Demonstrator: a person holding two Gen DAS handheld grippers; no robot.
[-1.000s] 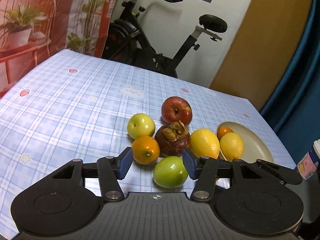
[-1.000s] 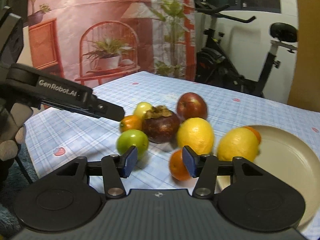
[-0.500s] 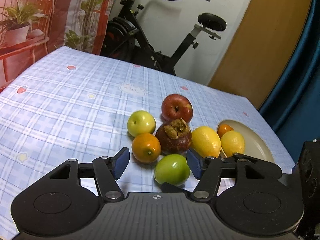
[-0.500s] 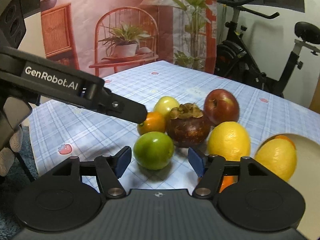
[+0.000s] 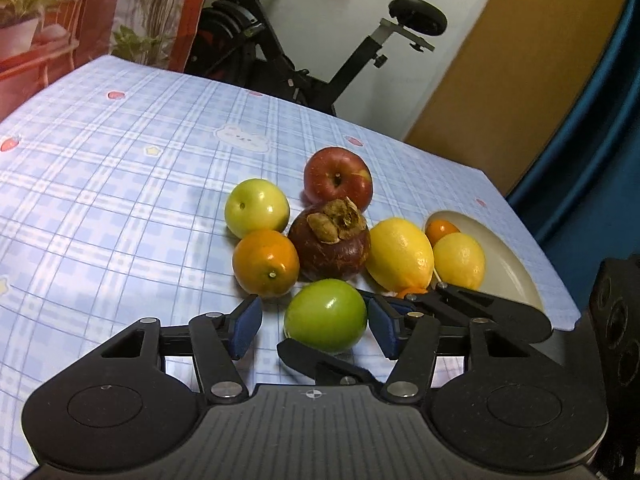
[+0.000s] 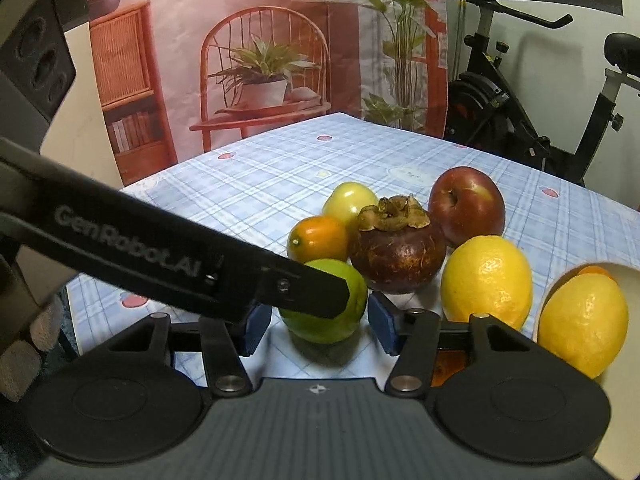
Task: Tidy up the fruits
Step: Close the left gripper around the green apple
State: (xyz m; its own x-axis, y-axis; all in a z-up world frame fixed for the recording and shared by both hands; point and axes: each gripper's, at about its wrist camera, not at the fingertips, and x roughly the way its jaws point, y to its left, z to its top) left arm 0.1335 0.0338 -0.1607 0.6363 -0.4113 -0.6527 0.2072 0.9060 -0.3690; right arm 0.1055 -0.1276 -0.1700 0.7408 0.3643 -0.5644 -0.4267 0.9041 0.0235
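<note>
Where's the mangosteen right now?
In both wrist views, the mangosteen sits mid-cluster on the tablecloth, behind the green fruit, between orange and lemon.

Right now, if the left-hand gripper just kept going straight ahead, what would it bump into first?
Most likely the green fruit, which already sits between the closing jaws of the left gripper, apparently untouched. Behind it stands the dark brown fruit. The right gripper also crowds in there, so depth is hard to judge.

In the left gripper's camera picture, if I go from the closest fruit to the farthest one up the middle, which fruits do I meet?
Green fruit between the gripper's closing jaws → dark brown fruit with the dry leafy cap → red apple.
</note>
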